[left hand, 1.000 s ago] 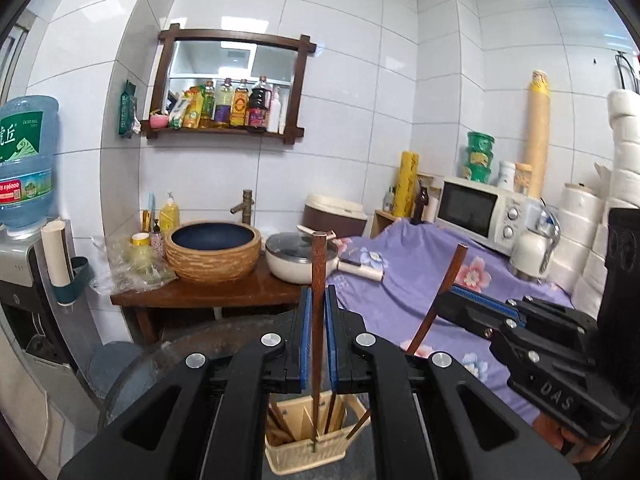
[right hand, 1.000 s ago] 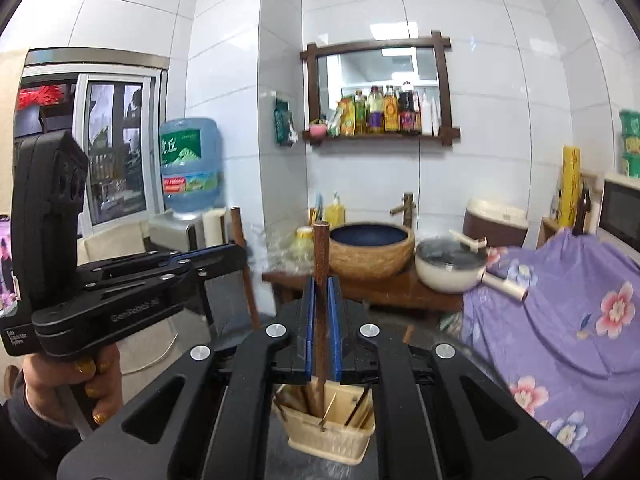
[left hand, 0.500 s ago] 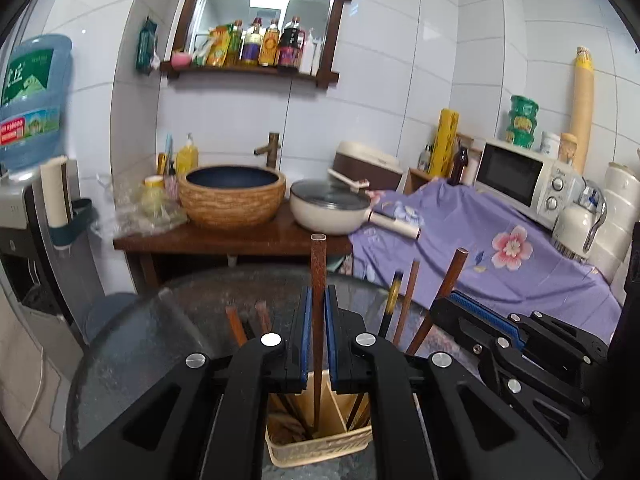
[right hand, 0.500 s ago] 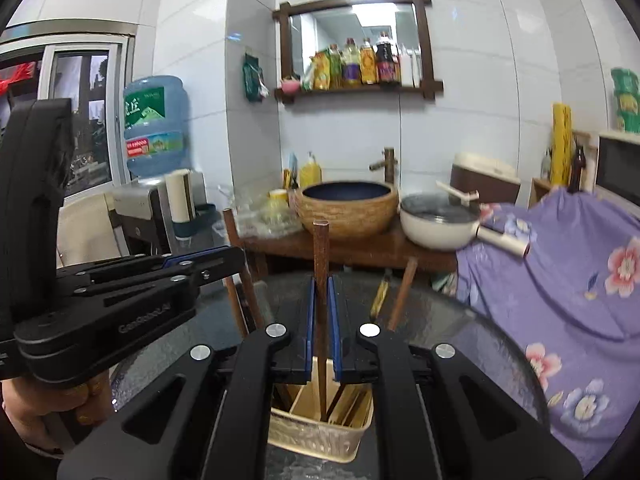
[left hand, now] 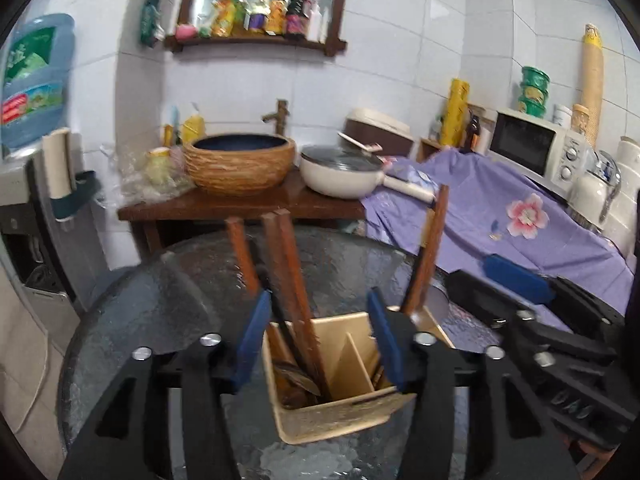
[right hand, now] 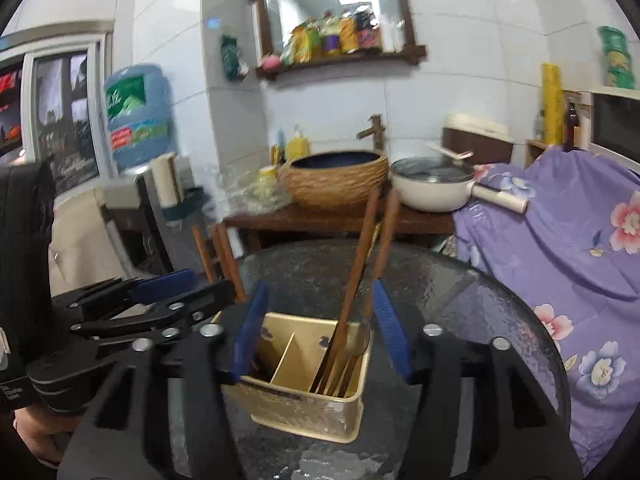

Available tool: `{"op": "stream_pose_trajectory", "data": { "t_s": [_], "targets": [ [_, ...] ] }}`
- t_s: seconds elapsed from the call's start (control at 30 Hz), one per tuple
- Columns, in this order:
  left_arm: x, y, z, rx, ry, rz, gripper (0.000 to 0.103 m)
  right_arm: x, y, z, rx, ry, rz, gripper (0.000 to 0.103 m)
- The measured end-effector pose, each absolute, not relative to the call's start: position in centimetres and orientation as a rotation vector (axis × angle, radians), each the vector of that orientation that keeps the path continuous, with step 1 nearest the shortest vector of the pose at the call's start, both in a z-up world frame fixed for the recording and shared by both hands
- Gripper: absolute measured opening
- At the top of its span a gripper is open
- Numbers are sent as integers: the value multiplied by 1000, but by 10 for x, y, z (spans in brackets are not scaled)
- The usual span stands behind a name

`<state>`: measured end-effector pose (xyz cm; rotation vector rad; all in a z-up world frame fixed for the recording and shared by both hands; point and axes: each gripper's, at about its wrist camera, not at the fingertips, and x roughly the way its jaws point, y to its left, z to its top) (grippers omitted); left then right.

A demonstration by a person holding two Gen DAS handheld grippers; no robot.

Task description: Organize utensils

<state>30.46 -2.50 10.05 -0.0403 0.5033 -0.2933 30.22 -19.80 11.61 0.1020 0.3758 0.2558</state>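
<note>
A round, dark, textured glass table fills the foreground, with a purple floral cloth draped over the counter to its right and a wooden stand behind carrying a woven basin and a cream lidded pan. On the glass stands a beige, square plastic utensil holder split by dividers into compartments. Both black tongs with blue pads hover just above it, close together. The left gripper has just been opening and its jaws now stand apart on either side of the dark wooden chopsticks, which lean free in the holder's left compartment. The right gripper has likewise just been opening, its pads clear of the brown chopsticks resting tilted in the right compartment.
</note>
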Motion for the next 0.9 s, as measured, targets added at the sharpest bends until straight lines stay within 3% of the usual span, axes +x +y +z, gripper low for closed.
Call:
{"op": "stream_pose_trajectory", "data": {
  "t_s": [0.07, 0.13, 0.2, 0.57, 0.9],
  "targets": [
    [292, -16, 109, -40, 460, -289, 71, 290, -204, 120, 103, 363, 250, 59],
    [277, -9, 114, -20, 418, -266, 88, 280, -208, 121, 98, 358, 223, 70],
    [256, 0, 116, 15, 356, -220, 97, 265, -213, 120, 85, 339, 191, 81],
    [164, 28, 65, 82, 346, -92, 97, 166, -219, 59, 4, 337, 147, 96],
    [104, 35, 1, 12, 457, -58, 97, 79, -212, 0, -13, 333, 128, 97]
  ]
}}
